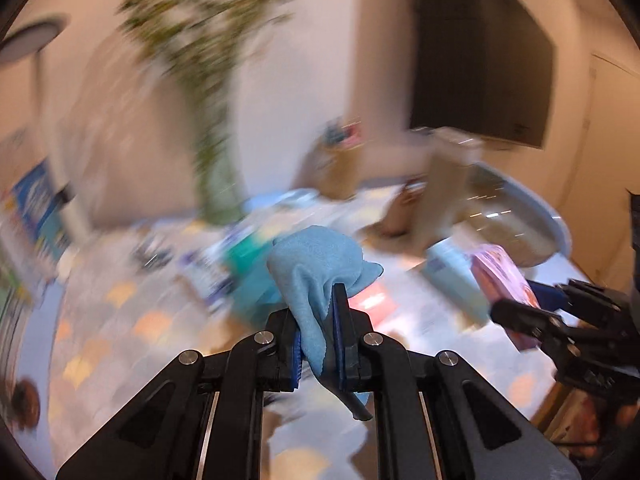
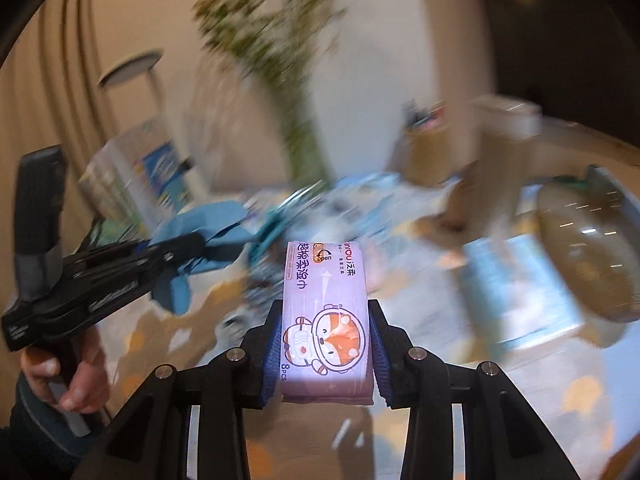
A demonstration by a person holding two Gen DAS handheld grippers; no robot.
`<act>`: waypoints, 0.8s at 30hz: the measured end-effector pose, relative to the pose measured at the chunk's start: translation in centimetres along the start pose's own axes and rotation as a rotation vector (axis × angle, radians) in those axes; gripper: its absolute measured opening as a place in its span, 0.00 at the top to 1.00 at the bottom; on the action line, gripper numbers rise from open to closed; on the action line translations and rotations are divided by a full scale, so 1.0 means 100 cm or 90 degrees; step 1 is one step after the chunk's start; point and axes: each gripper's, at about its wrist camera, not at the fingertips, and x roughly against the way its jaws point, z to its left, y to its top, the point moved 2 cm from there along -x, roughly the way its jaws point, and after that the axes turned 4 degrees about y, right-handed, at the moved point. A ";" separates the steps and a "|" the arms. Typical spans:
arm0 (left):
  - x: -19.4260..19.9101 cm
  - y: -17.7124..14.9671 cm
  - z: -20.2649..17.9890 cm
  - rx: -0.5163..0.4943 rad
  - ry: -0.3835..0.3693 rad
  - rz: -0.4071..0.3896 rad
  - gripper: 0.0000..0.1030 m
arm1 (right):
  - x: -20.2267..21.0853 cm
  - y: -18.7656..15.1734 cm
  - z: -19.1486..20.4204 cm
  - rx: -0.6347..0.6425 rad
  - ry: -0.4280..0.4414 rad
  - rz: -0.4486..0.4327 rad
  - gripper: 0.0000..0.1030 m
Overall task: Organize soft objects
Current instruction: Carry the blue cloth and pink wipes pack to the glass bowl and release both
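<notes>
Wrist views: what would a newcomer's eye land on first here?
The pink wipes pack with a cartoon astronaut, clamped in the right gripper, fills the right wrist view's centre. The bunched blue cloth pinched in the left gripper comes next. Behind both, the cluttered table is motion-blurred.

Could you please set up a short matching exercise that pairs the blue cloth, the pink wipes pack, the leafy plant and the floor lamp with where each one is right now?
Things:
1. blue cloth
2. pink wipes pack
3. leafy plant
4. floor lamp

Places:
A. at the back, rising from the cluttered table
B. clamped in the right gripper
C. at the far left, by the wall
D. clamped in the left gripper

Pairs: 1-D, 2-B, 3-A, 4-C
</notes>
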 end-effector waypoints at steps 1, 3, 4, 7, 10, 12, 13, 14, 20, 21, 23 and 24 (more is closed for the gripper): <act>-0.002 0.010 -0.017 -0.013 -0.022 -0.005 0.91 | 0.007 0.005 -0.010 -0.006 -0.012 -0.009 0.63; -0.010 0.028 -0.050 -0.036 -0.059 -0.011 0.91 | 0.027 0.015 -0.040 -0.030 -0.046 -0.037 0.63; -0.015 0.037 -0.069 -0.050 -0.077 -0.013 0.91 | 0.036 0.020 -0.056 -0.046 -0.065 -0.050 0.63; -0.033 0.059 -0.120 -0.082 -0.119 -0.014 0.91 | 0.063 0.032 -0.113 -0.102 -0.141 -0.077 0.63; -0.055 0.073 -0.166 -0.109 -0.149 -0.002 0.91 | 0.079 0.040 -0.167 -0.163 -0.205 -0.086 0.63; -0.077 0.080 -0.196 -0.121 -0.171 0.017 0.91 | 0.082 0.042 -0.193 -0.189 -0.236 -0.084 0.63; -0.086 0.083 -0.207 -0.124 -0.177 0.023 0.91 | 0.081 0.042 -0.212 -0.212 -0.252 -0.077 0.63; -0.098 0.086 -0.219 -0.127 -0.181 0.032 0.91 | 0.080 0.041 -0.224 -0.228 -0.256 -0.072 0.63; -0.152 0.095 -0.254 -0.110 -0.194 0.079 0.91 | 0.060 0.042 -0.283 -0.306 -0.258 -0.045 0.63; -0.158 0.095 -0.258 -0.114 -0.190 0.080 0.91 | 0.058 0.040 -0.289 -0.312 -0.257 -0.041 0.63; -0.166 0.094 -0.263 -0.115 -0.185 0.084 0.89 | 0.052 0.042 -0.300 -0.322 -0.245 -0.036 0.63; -0.171 0.093 -0.263 -0.107 -0.180 0.088 0.88 | 0.049 0.043 -0.302 -0.328 -0.238 -0.033 0.62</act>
